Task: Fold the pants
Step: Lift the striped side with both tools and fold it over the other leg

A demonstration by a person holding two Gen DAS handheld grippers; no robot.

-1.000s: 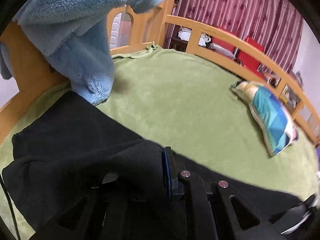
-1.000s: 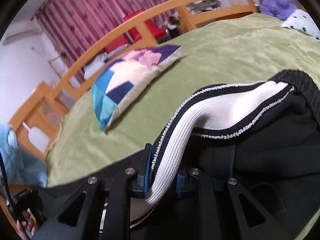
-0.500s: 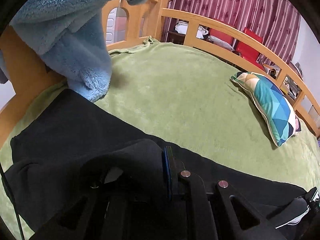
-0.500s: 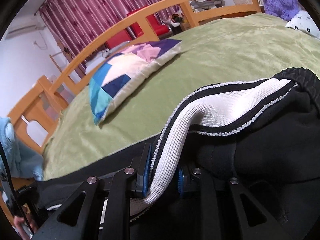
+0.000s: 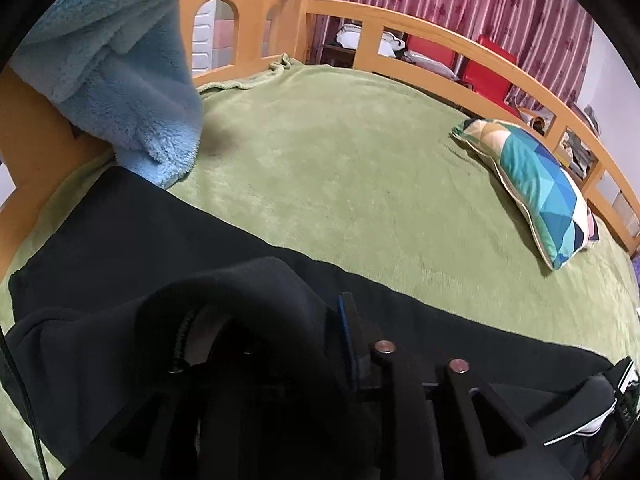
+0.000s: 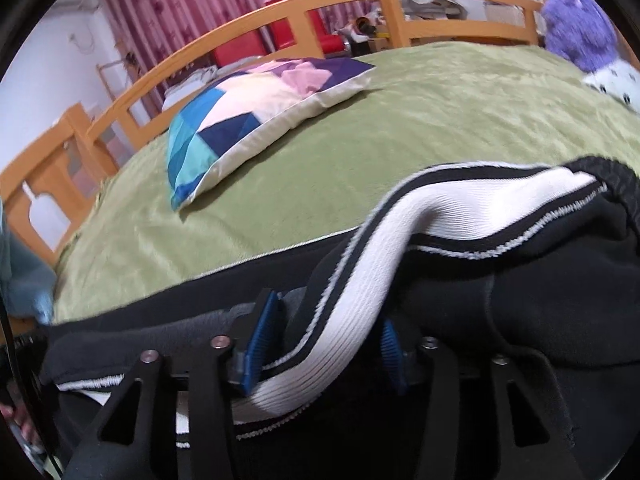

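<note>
Black pants (image 5: 132, 248) spread along the near edge of our green bedspread (image 5: 340, 168), our right gripper (image 6: 320, 344) just opening, pads off the white-striped waistband (image 6: 360, 300) between them, our left gripper (image 5: 280, 344) loosening too, grip unclear under dark cloth, patchwork pillow (image 6: 256, 112) farther up the bedspread.

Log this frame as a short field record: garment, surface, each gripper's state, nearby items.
garment: black pants with a white striped side band, lying along the near edge of the bed
surface: green blanket
right gripper: jaws have just been opening, band between the pads but no longer pinched
left gripper: jaws have just been opening; black fabric bunched over it, grip unclear
nearby: patchwork pillow, blue fleece, purple plush
</note>
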